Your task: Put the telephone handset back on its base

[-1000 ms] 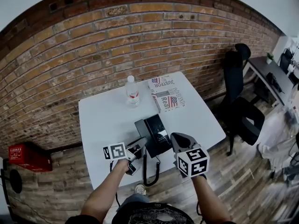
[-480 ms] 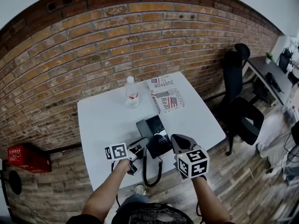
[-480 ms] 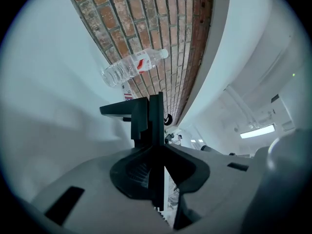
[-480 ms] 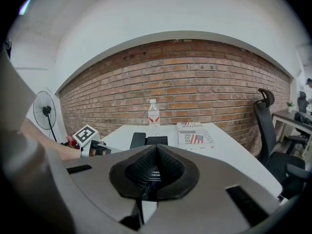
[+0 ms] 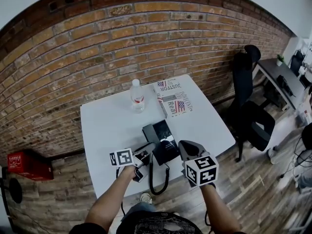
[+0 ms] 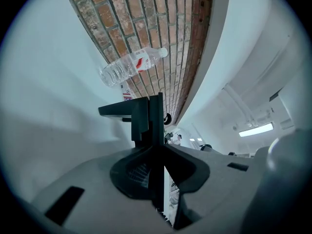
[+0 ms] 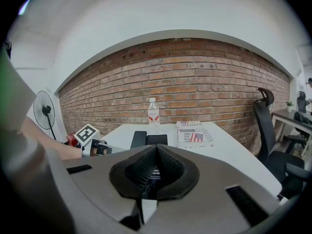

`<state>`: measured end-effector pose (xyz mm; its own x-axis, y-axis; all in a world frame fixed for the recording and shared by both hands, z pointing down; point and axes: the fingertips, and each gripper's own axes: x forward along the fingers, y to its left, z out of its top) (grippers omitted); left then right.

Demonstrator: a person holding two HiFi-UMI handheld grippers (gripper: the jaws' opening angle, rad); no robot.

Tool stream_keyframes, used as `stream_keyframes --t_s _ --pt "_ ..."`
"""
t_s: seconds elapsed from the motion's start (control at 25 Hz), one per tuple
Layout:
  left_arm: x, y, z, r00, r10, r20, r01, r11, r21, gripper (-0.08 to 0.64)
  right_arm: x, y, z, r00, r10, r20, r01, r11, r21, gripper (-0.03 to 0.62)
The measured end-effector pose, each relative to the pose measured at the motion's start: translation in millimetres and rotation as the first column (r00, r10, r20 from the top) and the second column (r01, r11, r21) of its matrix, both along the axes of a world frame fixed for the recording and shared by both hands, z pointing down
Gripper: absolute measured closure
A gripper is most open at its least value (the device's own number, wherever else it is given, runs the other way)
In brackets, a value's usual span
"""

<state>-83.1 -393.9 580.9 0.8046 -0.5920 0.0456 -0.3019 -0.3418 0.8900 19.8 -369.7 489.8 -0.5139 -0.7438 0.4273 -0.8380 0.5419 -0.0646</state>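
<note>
A black desk telephone base (image 5: 166,141) sits near the front of the white table (image 5: 107,126). The handset (image 5: 148,136) lies along the base's left side. My left gripper (image 5: 146,153) reaches its near end. In the left gripper view the left gripper (image 6: 159,152) is rolled sideways and shut on a flat dark piece that looks like the handset (image 6: 156,121). The black cord (image 5: 157,179) loops off the table's front edge. My right gripper (image 5: 185,148) hovers just right of the base, shut and empty. The right gripper view shows the right gripper (image 7: 156,150) in front of the base (image 7: 157,139).
A clear water bottle (image 5: 137,95) and a stack of printed papers (image 5: 174,99) stand at the table's far side by the brick wall. A black office chair (image 5: 251,96) is to the right. A red box (image 5: 29,164) lies on the floor at left.
Both grippers keep their places by the telephone; only the head view has shifted a little.
</note>
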Motion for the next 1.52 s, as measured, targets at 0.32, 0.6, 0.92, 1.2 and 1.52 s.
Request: stream_keyframes --t_s 0.32,0.6,0.92,1.2,1.52 --pt "0.1 5.8 6.3 1.000 -0.012 -0.023 0.011 0.999 -0.036 0.485 -2.4 1.6 1.6 1.000 -0.005 0.004 0.005 1.000 -0.005 0.591" --pt "0.1 2.1 10.4 0.999 0.002 -0.035 -0.005 0.997 -0.072 0.485 -1.0 3.4 3.2 1.000 -0.003 0.006 0.003 1.000 -0.005 0.591" --pt "-0.9 1.2 10.7 0.999 0.000 -0.034 -0.004 0.995 -0.098 0.477 1.7 6.3 3.9 1.000 0.000 0.011 0.000 1.000 -0.009 0.591" --pt "-14.5 3.8 10.1 0.997 -0.037 0.071 0.043 0.996 -0.078 0.449 -2.1 10.2 1.3 1.000 -0.018 0.017 0.018 1.000 -0.003 0.591" --pt "-37.4 17.7 -6.8 0.975 -0.119 0.188 0.125 0.992 -0.021 0.449 -3.8 19.4 -8.0 0.998 -0.057 0.027 0.057 0.998 0.012 0.591"
